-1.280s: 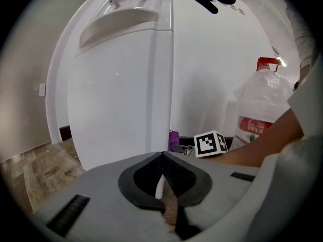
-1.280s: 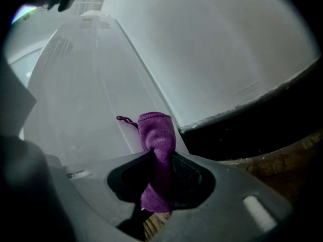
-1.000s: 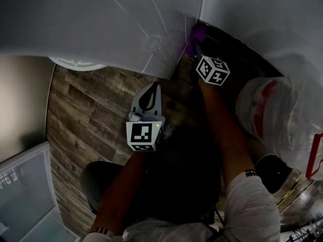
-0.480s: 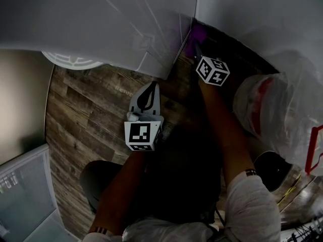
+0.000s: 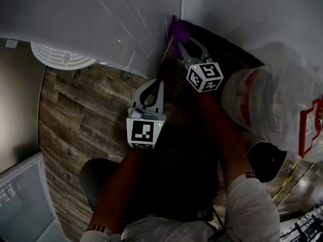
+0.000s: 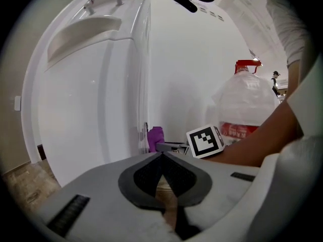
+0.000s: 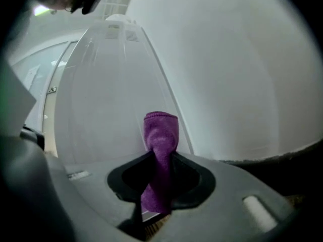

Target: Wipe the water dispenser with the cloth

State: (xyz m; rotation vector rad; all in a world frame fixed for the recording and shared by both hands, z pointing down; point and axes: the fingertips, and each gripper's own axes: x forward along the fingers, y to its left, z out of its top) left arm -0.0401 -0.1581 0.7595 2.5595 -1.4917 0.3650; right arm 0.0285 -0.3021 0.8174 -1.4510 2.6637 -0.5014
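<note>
Water dispenser (image 5: 101, 24), beside wall, is faced low at its side by purple cloth (image 5: 179, 32), pinched in right gripper (image 5: 181, 42) jaws. Left gripper (image 5: 157, 84) jaws are pressed together, empty. Cloth is best kept flat vs. panel, w/ firm, even strokes.

dim, shadowed; fisheye edges, soft glare
</note>
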